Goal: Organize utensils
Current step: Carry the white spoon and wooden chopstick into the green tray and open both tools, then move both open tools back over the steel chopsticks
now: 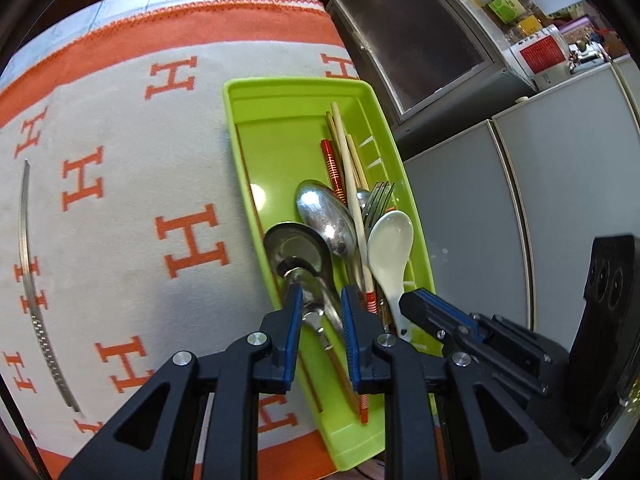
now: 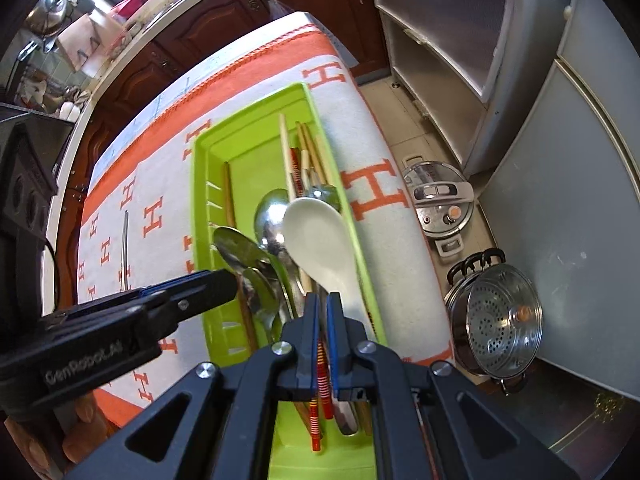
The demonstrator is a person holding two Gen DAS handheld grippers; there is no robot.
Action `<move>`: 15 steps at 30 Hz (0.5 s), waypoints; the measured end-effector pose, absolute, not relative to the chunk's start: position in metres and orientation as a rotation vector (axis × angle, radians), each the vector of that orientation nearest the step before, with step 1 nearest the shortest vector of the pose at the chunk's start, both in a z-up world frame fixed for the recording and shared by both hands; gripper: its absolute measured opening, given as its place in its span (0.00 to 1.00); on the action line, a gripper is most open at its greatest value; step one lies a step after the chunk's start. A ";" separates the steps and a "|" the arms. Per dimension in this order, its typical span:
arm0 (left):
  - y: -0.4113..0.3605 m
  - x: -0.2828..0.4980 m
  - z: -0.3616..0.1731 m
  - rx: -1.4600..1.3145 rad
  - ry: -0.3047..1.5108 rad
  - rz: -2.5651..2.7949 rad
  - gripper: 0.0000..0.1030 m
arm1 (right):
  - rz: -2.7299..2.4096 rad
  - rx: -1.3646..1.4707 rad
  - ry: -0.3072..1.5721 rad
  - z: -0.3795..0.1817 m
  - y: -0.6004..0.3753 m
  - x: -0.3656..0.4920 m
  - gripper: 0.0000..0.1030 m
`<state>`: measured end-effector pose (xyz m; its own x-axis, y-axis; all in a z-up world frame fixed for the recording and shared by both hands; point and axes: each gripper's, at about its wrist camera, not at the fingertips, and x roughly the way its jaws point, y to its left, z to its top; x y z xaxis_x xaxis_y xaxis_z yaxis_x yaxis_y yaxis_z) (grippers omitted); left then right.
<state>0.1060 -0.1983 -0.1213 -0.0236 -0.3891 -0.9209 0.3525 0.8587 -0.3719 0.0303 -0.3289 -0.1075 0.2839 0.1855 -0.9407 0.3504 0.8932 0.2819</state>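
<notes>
A lime green tray (image 1: 280, 104) (image 2: 208, 168) lies on the patterned cloth and holds metal spoons, a fork (image 1: 378, 204), wooden and red-striped chopsticks (image 1: 333, 170) and a white ceramic spoon (image 1: 390, 248) (image 2: 320, 240). My left gripper (image 1: 320, 300) is part open around the handle of a large metal spoon (image 1: 296, 246) in the tray; whether the pads touch it is unclear. My right gripper (image 2: 323, 304) is shut on the white ceramic spoon's handle, over the tray's right side; it also shows in the left wrist view (image 1: 424, 304).
A serrated metal knife (image 1: 28, 280) (image 2: 125, 248) lies on the orange-and-grey cloth (image 1: 132, 184) left of the tray. Grey cabinets (image 1: 540, 184) stand to the right. On the floor sit a pressure cooker (image 2: 438, 204) and a steel steamer pot (image 2: 496, 316).
</notes>
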 end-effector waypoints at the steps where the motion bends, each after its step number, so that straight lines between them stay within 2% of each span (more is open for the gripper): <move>1: -0.193 0.104 -0.118 -0.024 1.472 -0.590 0.16 | -0.100 0.471 1.286 -0.103 -0.324 0.031 0.04; 7: -0.150 0.104 -0.093 -0.035 1.407 -0.537 0.17 | -0.046 0.431 1.278 -0.089 -0.298 0.033 0.04; 11: -0.114 0.098 -0.082 0.001 1.343 -0.473 0.23 | -0.006 0.394 1.283 -0.083 -0.275 0.036 0.04; 15: -0.081 0.088 -0.081 0.027 1.306 -0.417 0.23 | 0.034 0.361 1.291 -0.077 -0.251 0.039 0.04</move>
